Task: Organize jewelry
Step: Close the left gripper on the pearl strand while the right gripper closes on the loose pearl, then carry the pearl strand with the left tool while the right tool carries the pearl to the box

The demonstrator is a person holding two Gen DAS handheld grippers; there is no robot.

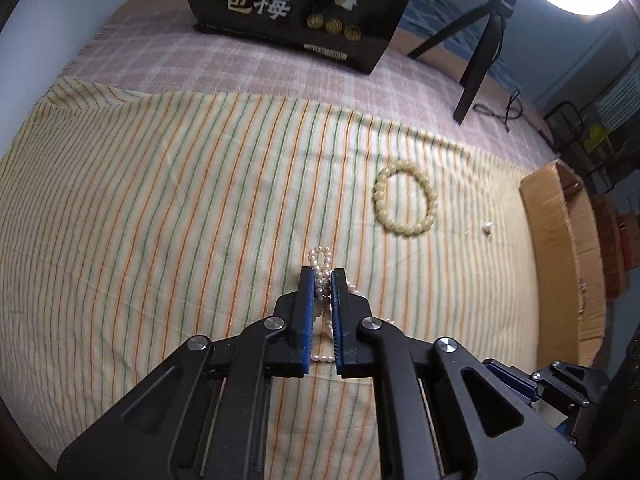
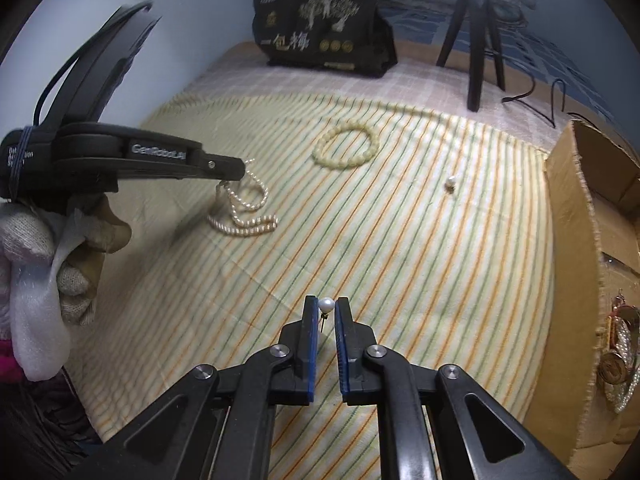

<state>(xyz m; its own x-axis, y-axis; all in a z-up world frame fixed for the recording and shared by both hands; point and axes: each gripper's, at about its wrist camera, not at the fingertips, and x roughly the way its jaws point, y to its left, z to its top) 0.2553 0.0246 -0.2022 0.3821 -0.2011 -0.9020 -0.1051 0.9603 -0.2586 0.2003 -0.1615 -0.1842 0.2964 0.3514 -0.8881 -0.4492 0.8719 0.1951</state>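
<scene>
While the left gripper (image 1: 322,276) is pinching the bumpy pearl necklace (image 1: 321,258), the right gripper (image 2: 326,307) is squeezing a round pearl earring (image 2: 326,304) beside the cardboard box (image 2: 576,216) at the frame's right.

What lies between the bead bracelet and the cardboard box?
In both wrist views, a loose pearl earring lies on striped cloth between bead bracelet and cardboard box.

pearl necklace (image 1: 322,276) – looped, partly lifted | bead bracelet (image 1: 405,199) – flat | pearl earring (image 2: 326,305) – pinched, second (image 2: 451,182) loose

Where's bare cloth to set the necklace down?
Bare striped cloth lies left of the left gripper, up to the black printed bag. Crowded rightward: pale-green bead bracelet, loose pearl earring, cardboard box.
</scene>
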